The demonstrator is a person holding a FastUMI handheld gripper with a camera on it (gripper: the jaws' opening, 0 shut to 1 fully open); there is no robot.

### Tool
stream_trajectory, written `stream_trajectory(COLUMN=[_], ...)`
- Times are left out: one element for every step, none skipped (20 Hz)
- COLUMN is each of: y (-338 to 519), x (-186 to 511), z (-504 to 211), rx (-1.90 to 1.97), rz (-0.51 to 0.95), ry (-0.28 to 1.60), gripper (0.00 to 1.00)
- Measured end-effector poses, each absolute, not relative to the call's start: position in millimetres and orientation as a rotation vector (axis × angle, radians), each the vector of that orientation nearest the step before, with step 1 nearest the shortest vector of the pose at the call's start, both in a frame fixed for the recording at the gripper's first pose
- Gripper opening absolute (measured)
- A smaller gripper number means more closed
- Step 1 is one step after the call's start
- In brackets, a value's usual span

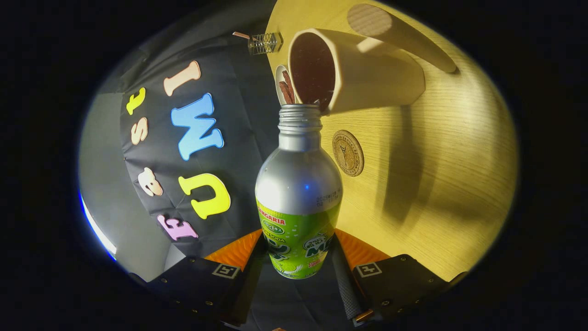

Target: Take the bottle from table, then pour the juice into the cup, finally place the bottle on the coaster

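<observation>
Your gripper (298, 276) is clamped on the lower body of the silver aluminium bottle with the green label (298, 202), one finger pressing on each side, jaws open only as wide as the bottle. The label is mostly too curved to make out; there's a small printed date code on the bare metal above it, too fine to read. The bottle's cap is off, threaded neck open, and its mouth sits right at the lip of the pale cream cylindrical cup (358, 73), whose dark inside faces you; I can't tell whether there's liquid in it. The whole view is rolled, so the light wooden table (436, 184) runs up one side. The round tan coaster with an embossed emblem (347, 153) lies flat on the table just beside the bottle's neck, bare. Beyond the cup: a small plate with brown pieces (284, 86), and a pale wooden cylinder (395, 32).
</observation>
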State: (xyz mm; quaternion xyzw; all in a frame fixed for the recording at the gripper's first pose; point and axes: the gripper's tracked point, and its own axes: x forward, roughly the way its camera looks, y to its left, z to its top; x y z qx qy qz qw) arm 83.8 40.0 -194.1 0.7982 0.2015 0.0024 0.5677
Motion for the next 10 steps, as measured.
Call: stream_trajectory(y=[39.9, 38.1, 37.5, 37.9, 39.3, 39.6, 39.8, 38.8, 39.3, 40.4], x=[85.1, 83.6, 83.7, 83.5, 83.8, 83.2, 84.1, 84.2, 84.5, 85.1], z=[-193.9, -194.0, -193.8, -190.9, -190.8, -189.3, -188.9, -187.4, -186.5, -185.4], rx=[1.881, 1.886, 1.892, 1.896, 1.901, 1.907, 1.916, 1.923, 1.928, 1.933], rz=[0.006, 0.004, 0.006, 0.009, 0.011, 0.01, 0.011, 0.013, 0.016, 0.017], ry=[0.474, 0.473, 0.472, 0.473, 0.475, 0.474, 0.472, 0.471, 0.471, 0.474], gripper=[0.76, 0.76, 0.76, 0.76, 0.76, 0.76, 0.76, 0.77, 0.76, 0.76])
